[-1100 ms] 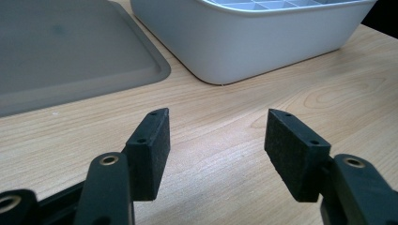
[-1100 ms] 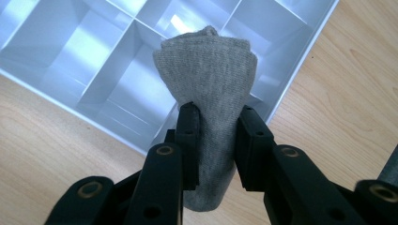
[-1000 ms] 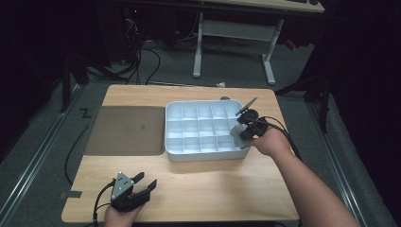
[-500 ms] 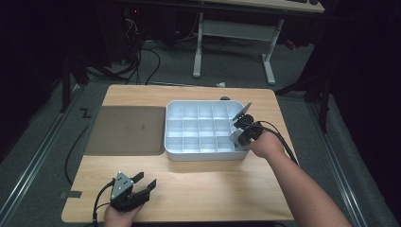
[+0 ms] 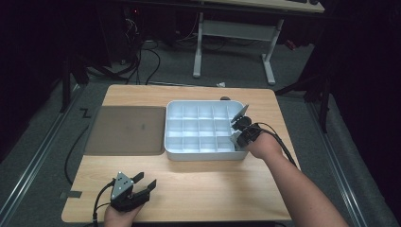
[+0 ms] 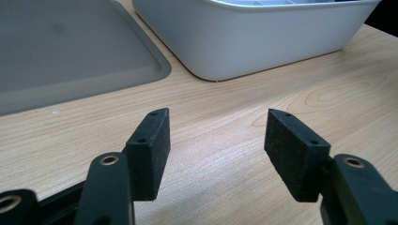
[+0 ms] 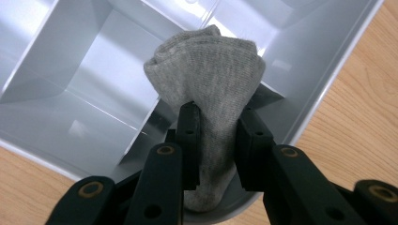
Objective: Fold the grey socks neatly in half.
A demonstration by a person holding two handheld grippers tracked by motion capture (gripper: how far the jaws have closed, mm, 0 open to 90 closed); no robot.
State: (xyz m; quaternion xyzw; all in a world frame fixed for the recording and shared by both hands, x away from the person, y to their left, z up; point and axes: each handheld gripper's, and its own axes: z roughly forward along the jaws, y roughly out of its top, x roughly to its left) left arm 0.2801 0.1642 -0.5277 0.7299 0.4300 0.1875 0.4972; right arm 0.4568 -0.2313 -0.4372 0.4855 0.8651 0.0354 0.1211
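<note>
Over the white divided tray's [image 5: 203, 153] right end the right tongs [image 7: 216, 136] pinch a rolled grey sock [image 7: 211, 75] — seemingly above a corner compartment — while the left tongs [image 6: 213, 140] rest open on the desk [image 5: 213, 184], well apart from the tray's front.

The left gripper [image 5: 143, 186] sits low at the near left of the tabletop [image 5: 213, 179], held in the person's left hand [image 5: 118, 215], its jaws spread wide with nothing between them. The right forearm [image 5: 302, 189] reaches forward, and the right gripper [image 5: 235, 137] has its jaws clamped on a grey sock [image 7: 211, 89].
</note>
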